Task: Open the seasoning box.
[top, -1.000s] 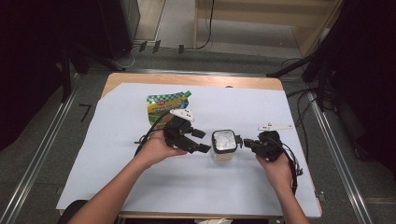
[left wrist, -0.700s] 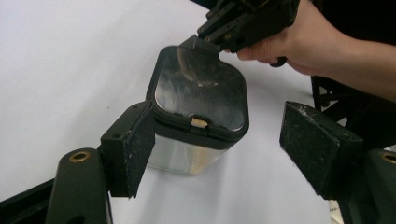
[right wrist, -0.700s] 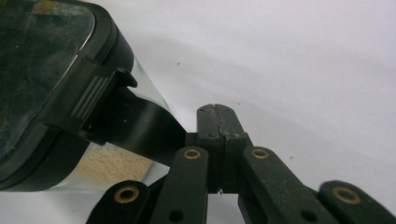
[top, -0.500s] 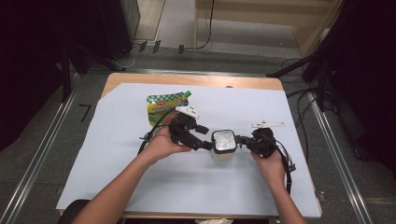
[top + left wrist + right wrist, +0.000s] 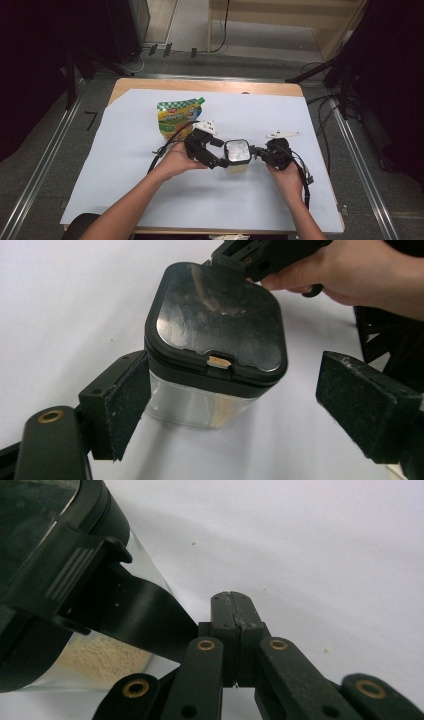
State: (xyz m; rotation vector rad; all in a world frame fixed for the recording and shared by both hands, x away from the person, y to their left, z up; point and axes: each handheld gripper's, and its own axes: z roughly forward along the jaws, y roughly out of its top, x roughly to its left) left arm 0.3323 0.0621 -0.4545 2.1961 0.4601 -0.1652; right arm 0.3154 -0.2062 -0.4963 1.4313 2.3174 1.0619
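The green and yellow pouch [image 5: 178, 118] carries printed lettering, too small and blurred to read. No other text can be read.

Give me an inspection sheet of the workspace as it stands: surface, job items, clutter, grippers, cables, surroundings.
Surface: white sheet over a wooden table.
Job's things: clear container with black lid, lid on, pale granules at the bottom; upright between the grippers.
Clutter: green-and-yellow pouch lying behind the left hand; a few crumbs on the sheet.
Grippers: left gripper open, pads flanking the container; right gripper shut, beside the container's black side tab.
Cables: one trailing from each gripper; more on the floor.
Surroundings: metal rails, dark equipment, wooden furniture behind.
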